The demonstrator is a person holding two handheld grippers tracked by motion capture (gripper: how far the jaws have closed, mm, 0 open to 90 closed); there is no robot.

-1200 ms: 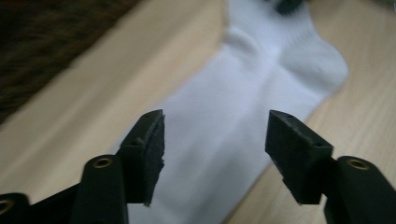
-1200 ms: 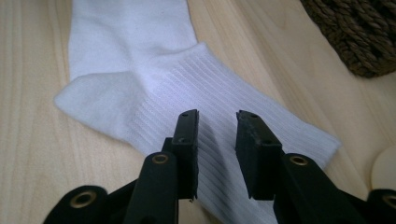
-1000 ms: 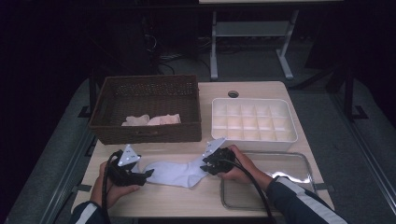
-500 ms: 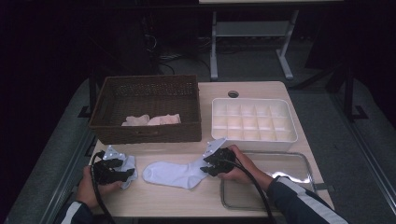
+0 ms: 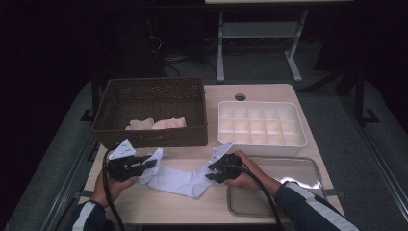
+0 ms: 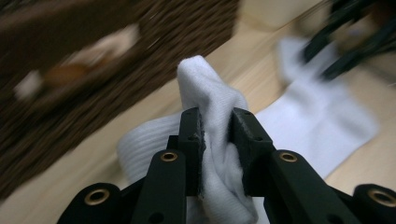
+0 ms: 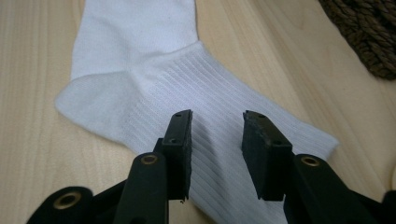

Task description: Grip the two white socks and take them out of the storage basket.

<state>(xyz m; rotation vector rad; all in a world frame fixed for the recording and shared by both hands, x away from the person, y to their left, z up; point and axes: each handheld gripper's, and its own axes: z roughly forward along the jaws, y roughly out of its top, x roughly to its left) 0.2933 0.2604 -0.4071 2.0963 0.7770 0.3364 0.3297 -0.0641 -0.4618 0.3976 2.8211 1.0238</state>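
A white sock [image 5: 178,182] lies across the front of the wooden table [image 5: 269,94]. My left gripper [image 5: 150,163] is at its left end, and its jaws have just been closing. They now pinch a bunched fold of the sock [image 6: 205,88] between the pads and hold it slightly raised. At the sock's right end, my right gripper [image 5: 210,174] rests over the ribbed cuff [image 7: 224,154]. Its jaws [image 7: 217,119] stand apart, having narrowed a little, and the cuff lies flat beneath the gap.
A brown wicker basket [image 5: 149,137] with pale cloth pieces [image 5: 156,123] stands behind the left gripper. A white compartment tray [image 5: 262,125] sits at the back right. A shallow clear tray [image 5: 293,168] lies at the front right, under the right forearm.
The left gripper swung out to the left, then came back right. It closed on the sock's left end and lifted it a little. The right gripper stayed on the cuff.
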